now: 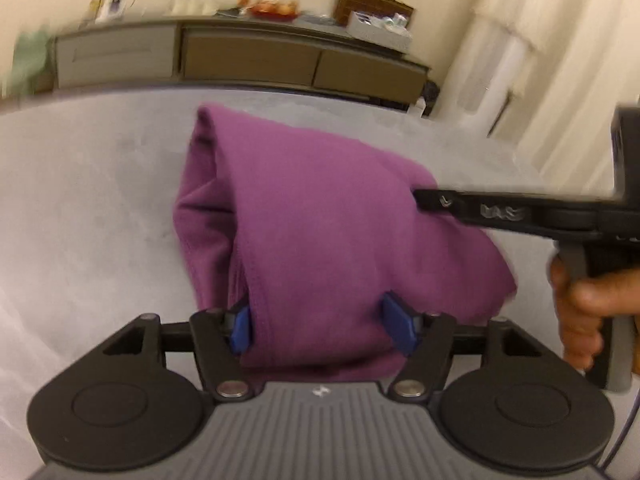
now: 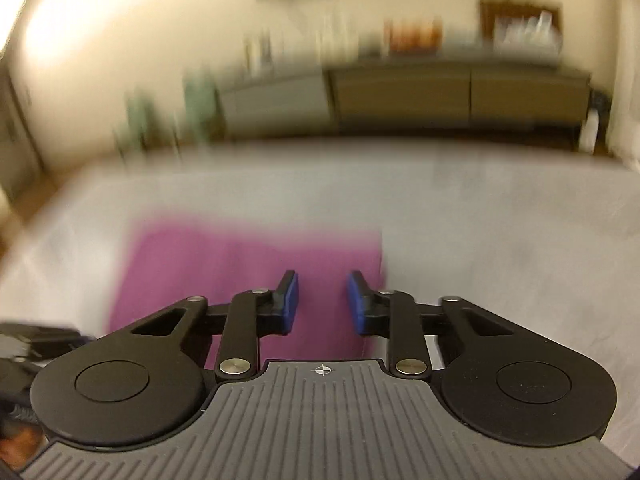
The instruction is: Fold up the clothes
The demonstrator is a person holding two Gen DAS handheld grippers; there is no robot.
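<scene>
The purple garment (image 1: 320, 220) bunches between the left gripper's (image 1: 324, 324) parted blue pads, unpinched, while the right gripper (image 2: 322, 300) hovers half-open, empty, above it.

A: Where is the left gripper (image 1: 324, 322) relative to the purple cloth (image 1: 320, 220)?
B: Over its near edge, blue pads spread wide, cloth bunched between them.
A: And the right gripper (image 2: 322, 300)?
B: Above the cloth's right part, jaws parted; a hand (image 1: 580, 304) grips its handle.
</scene>
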